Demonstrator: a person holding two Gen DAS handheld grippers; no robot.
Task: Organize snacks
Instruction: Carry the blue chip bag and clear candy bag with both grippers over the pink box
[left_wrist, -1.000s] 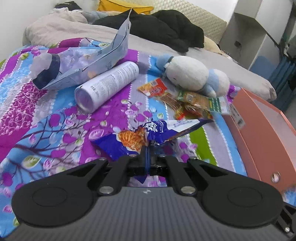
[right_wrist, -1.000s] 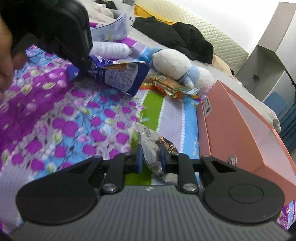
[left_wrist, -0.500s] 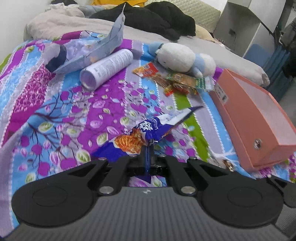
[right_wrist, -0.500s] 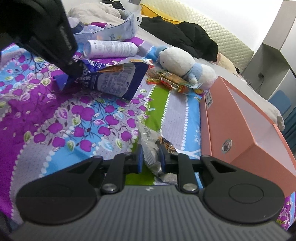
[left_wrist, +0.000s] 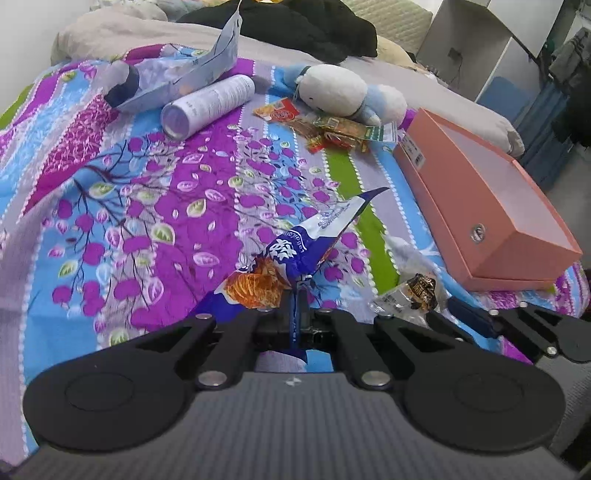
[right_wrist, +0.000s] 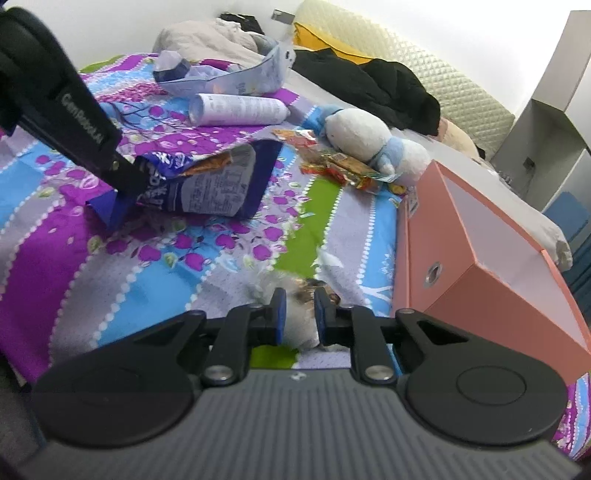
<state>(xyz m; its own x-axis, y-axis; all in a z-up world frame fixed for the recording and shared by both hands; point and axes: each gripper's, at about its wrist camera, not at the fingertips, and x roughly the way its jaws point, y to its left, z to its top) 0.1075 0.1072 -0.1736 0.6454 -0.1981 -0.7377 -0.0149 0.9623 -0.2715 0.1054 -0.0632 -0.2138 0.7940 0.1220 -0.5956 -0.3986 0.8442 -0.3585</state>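
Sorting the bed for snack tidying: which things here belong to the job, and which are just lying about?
Job: blue snack bag, small clear snack packet, loose snack packets, pink box.
Lying about: plush toy, white spray can, black clothes.

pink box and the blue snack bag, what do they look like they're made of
Pink box: probably stiff paperboard, matte pink outside, pale inside; straight thin walls, crisp corners, a small metal eyelet on its end wall.

Blue snack bag: likely thin plastic film, glossy and printed; it creases and folds where the left gripper pinches it.
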